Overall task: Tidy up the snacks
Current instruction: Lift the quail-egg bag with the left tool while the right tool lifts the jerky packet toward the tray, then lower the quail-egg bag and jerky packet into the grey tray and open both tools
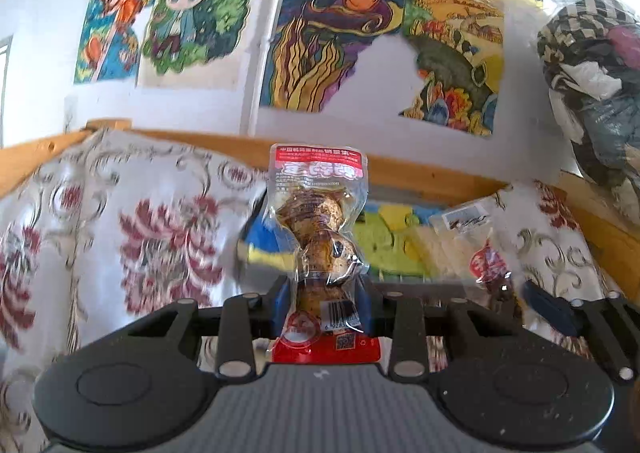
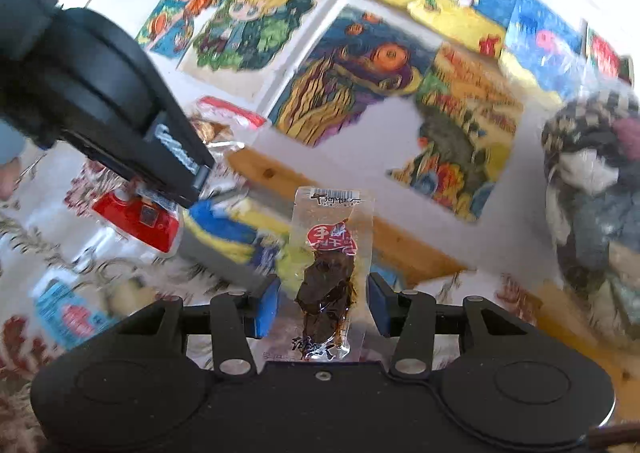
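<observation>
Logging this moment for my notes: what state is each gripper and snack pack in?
left gripper: shut on egg pack.
egg pack: sealed, held upright, off the surface.
right gripper: jaws apart around jerky pack; contact unclear.
jerky pack: sealed, upright between the pads.
blue snack pack: lying on the floral cloth.

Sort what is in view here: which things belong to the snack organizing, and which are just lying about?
Part of the job:
- egg snack pack, clamped in the left gripper
- jerky packet, standing between the fingers of the right gripper
- blue snack packet lying on the floral cloth

Lying about:
- drawings on the wall
- bundle of clothes
- wooden rail
</observation>
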A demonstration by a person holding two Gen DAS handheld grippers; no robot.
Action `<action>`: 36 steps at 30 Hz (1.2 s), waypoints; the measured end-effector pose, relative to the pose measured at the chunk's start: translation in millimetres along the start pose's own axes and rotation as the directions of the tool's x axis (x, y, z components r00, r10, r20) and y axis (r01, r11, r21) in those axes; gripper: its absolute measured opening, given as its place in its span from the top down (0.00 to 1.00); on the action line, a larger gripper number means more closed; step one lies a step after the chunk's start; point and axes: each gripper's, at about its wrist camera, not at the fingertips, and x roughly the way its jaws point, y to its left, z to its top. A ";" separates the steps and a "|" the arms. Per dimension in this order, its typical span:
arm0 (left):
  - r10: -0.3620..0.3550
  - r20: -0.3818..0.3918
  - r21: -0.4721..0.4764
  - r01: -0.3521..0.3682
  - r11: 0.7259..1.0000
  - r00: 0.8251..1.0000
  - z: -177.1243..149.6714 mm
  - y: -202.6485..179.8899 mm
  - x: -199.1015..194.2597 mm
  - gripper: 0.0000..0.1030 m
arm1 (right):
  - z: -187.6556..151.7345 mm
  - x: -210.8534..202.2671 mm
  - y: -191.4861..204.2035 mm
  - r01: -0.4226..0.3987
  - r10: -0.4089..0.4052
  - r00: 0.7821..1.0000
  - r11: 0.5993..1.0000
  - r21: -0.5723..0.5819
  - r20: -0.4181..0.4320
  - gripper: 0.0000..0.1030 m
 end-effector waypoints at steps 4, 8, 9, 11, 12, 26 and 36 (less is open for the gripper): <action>0.041 0.042 -0.012 -0.040 0.999 0.998 17.5 -9.8 26.4 0.64 | 6.8 24.7 -20.6 0.034 -0.034 0.997 0.999 -0.012 0.063 0.52; 0.079 0.071 -0.026 -0.078 0.997 0.994 27.5 -18.7 56.3 0.63 | 3.7 62.1 -46.2 0.060 -0.061 0.996 0.998 0.022 0.059 0.52; 0.088 0.075 -0.021 -0.086 0.996 0.993 29.9 -21.4 64.3 0.63 | 2.7 71.8 -53.6 0.067 -0.070 0.996 0.996 0.051 0.057 0.52; 0.099 0.078 -0.009 -0.098 0.995 0.992 34.4 -25.6 79.5 0.63 | 1.6 88.3 -63.2 0.075 -0.081 0.995 0.991 0.109 0.053 0.52; 0.103 0.077 -0.006 -0.103 0.995 0.992 36.6 -27.7 88.2 0.63 | 1.0 98.4 -66.5 0.078 -0.086 0.995 0.988 0.133 0.058 0.52; 0.140 -0.045 -0.052 -0.142 0.988 0.989 57.6 -34.4 207.4 0.63 | -19.4 212.4 -69.7 -0.010 0.011 1.000 0.942 0.335 -0.002 0.52; 0.159 -0.163 -0.050 -0.169 0.984 0.974 34.8 -19.2 246.1 0.63 | -35.9 246.6 -55.4 -0.089 0.122 0.990 0.931 0.353 -0.072 0.52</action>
